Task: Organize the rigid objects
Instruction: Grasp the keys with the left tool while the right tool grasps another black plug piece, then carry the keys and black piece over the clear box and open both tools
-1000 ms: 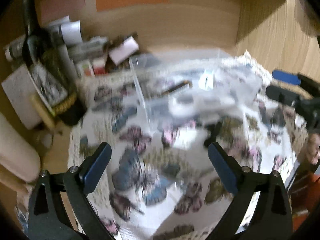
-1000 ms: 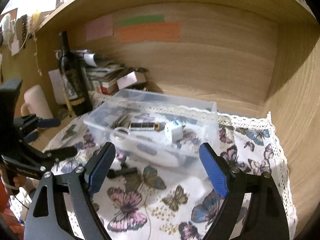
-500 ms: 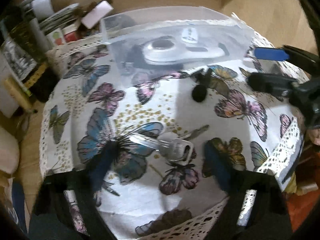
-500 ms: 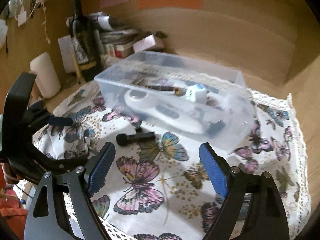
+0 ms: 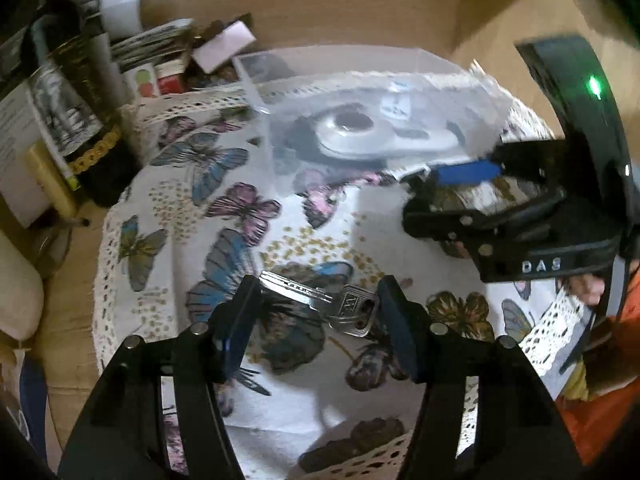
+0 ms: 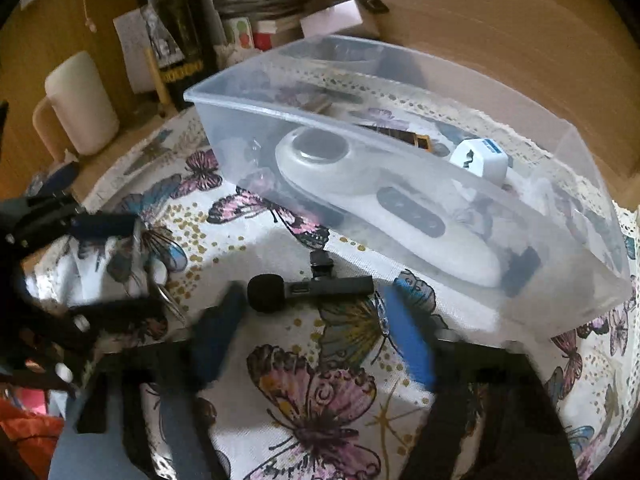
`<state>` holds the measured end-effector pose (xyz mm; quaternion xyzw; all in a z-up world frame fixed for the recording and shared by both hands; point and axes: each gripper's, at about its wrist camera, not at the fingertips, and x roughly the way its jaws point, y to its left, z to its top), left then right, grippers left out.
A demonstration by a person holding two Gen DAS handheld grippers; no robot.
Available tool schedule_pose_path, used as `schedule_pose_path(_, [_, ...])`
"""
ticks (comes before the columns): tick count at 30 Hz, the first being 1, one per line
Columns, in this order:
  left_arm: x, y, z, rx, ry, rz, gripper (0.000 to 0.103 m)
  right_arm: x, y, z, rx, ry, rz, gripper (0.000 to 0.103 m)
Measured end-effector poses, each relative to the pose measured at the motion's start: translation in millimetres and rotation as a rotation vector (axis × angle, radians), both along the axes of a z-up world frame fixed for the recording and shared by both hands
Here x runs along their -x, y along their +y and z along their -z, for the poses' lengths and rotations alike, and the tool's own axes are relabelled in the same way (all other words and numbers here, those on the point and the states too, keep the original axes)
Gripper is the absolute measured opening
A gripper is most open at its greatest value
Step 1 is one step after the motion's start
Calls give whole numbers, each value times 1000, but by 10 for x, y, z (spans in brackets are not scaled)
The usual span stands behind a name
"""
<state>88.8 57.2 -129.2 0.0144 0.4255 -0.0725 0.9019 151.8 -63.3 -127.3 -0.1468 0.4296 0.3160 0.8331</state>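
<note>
A silver key [image 5: 320, 302] lies on the butterfly cloth between the open fingers of my left gripper [image 5: 318, 308]; the pads are not pressed on it. A small black clip-on microphone [image 6: 308, 289] lies on the cloth just ahead of my open right gripper [image 6: 316, 324], in front of the clear plastic box [image 6: 400, 140]. The box holds a white handheld device [image 6: 360, 192], a white plug cube [image 6: 482, 158] and other small items. My left gripper shows at the left of the right wrist view [image 6: 108, 264], around the key.
A dark bottle [image 6: 176, 28], a cream mug [image 6: 80, 100] and stacked papers and small boxes [image 6: 272, 8] stand behind and left of the box. Wooden walls close the back and right. The cloth's lace edge [image 5: 560, 320] hangs at the table front.
Both grippers have dropped toward the cloth. The left one has come down around the key with its fingers closer together. The right one has come up to the microphone.
</note>
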Motion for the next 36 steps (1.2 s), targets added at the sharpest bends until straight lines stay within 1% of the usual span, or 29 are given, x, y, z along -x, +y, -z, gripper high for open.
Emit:
schedule_pose_path(2, [3, 36, -65, 6, -22, -9, 60, 33, -31, -39, -8, -24, 12, 57])
schedule_pose_path(5, [-2, 59, -198, -13, -70, -18, 60, 72, -122, -143, -43, -48, 35, 57])
schedule_pose_path(8, [-7, 76, -369, -2, -118, -25, 60, 117, -235, -280, -80, -82, 66, 57])
schedule_pose_path(16, [-66, 19, -811, 32, -242, -43, 60, 299, -568, -771, -169, -231, 150, 57])
schedule_pose_path(19, [-114, -5, -955, 44, -283, -74, 60, 328, -655, -923, -201, -281, 172, 57])
schedule_pose_path(21, [-174, -16, -1038, 61, -300, -83, 60, 336, -699, -1006, -216, -309, 185, 57])
schedule_pose_path(25, [-282, -66, -1174, 61, -329, -99, 60, 316, -791, -1151, -247, -353, 204, 57])
schedule_pose_path(30, [-451, -122, -1315, 83, -350, -96, 60, 217, -862, -1269, -273, -386, 221, 57])
schedule_pose_path(32, [-515, -150, -1354, 87, -357, -95, 60, 140, -873, -1266, -266, -394, 228, 57])
schedule_pose_path(36, [-715, -190, -1312, 83, -340, -96, 60, -68, -858, -1172, -240, -360, 247, 57])
